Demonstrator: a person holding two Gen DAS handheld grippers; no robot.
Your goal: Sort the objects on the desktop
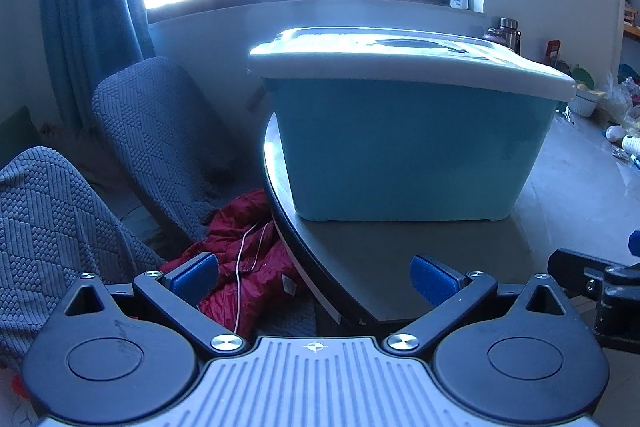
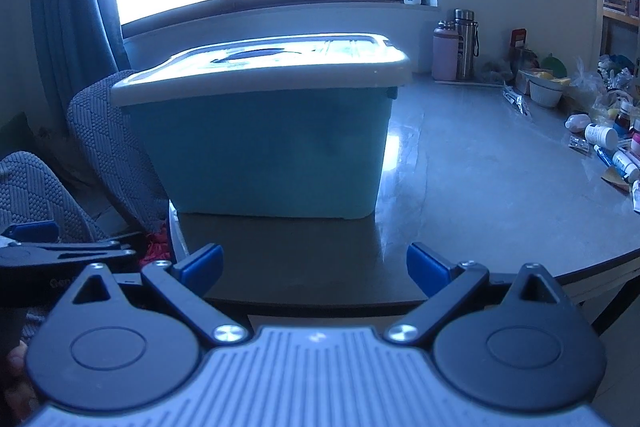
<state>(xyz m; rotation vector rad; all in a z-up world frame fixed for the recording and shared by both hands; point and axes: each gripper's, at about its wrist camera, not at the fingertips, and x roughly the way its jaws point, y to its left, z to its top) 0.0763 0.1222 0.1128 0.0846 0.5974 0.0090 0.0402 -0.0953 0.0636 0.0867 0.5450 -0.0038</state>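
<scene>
A big blue box (image 1: 412, 147) sits in the middle of both views, on the near left part of the gray table (image 2: 500, 179). Its pale lid (image 1: 400, 61) is on and shut, so what is inside cannot be seen. The left gripper (image 1: 314, 277) is at the bottom of the left wrist view, in front of the box and not touching it. Its two blue pads (image 1: 432, 277) are far apart and hold nothing. The right gripper (image 2: 314, 269) is at the bottom of the right wrist view, just over the near table edge. It is wide open too, with nothing between its pads. At the right edge of the right wrist view lie many small things: white bottles (image 2: 600, 135), tubes and bags. A white bowl (image 2: 546, 93) stands near them with something yellow in it, too small to tell. Two tall flasks (image 2: 456, 45) stand at the upper right by the wall. At the lower left of the left wrist view, a red jacket (image 1: 244, 259) lies on a gray chair (image 1: 160, 139).
</scene>
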